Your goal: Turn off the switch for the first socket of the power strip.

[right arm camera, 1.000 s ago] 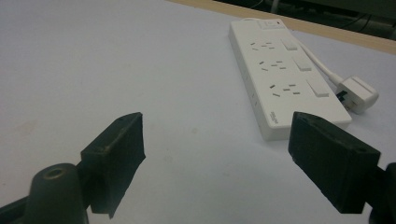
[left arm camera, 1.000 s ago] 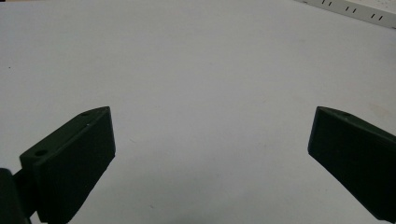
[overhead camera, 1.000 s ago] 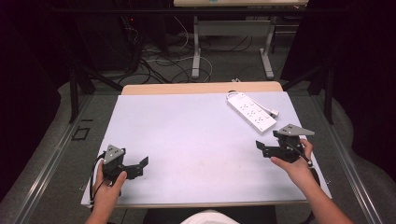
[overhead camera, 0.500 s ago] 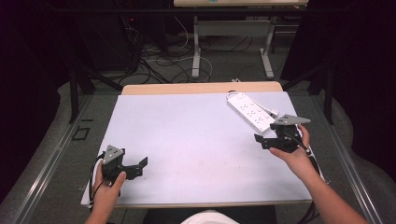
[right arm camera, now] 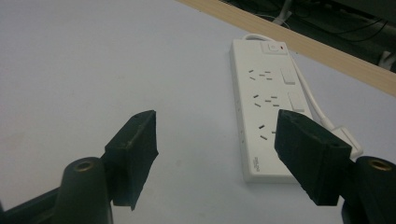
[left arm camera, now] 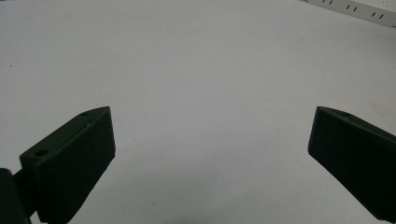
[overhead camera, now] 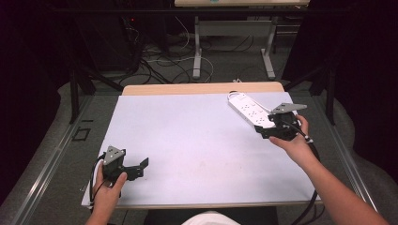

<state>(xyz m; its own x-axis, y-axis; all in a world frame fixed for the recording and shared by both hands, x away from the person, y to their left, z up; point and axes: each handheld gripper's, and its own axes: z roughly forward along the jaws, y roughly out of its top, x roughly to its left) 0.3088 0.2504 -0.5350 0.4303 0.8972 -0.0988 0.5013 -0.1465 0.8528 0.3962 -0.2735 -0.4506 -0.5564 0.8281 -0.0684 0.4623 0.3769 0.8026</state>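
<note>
**Hovering by the power strip, jaws spread**

Resting near the table's (overhead camera: 202,140) front left corner, the left gripper (overhead camera: 136,168) sits in the person's left hand (overhead camera: 108,187), low over the pale sheet that covers the tabletop. Its two black jaws stand wide apart with nothing between them; the left gripper view shows bare white surface in the gap, and a sliver of the power strip (left arm camera: 355,5) at the top right edge, well apart from the jaws.

The right gripper (overhead camera: 263,131) is held in the right hand (overhead camera: 293,140) near the table's right side, just beside the near end of the white power strip (overhead camera: 248,108). Its jaws are also spread open and grip nothing. In the right gripper view, the strip (right arm camera: 264,107) lies flat on the sheet, running away from the camera, with its red-lit switch at the far end and a white cord (right arm camera: 317,107) trailing along its right side. The right-hand jaw overlaps the strip's near right corner in that view; whether it touches the strip cannot be told. The left-hand jaw hangs over bare sheet.

Beyond the sheet, a strip of wooden table edge (overhead camera: 202,88) shows, and behind it cables (overhead camera: 159,61) lie on the floor around metal desk legs (overhead camera: 197,47).
</note>
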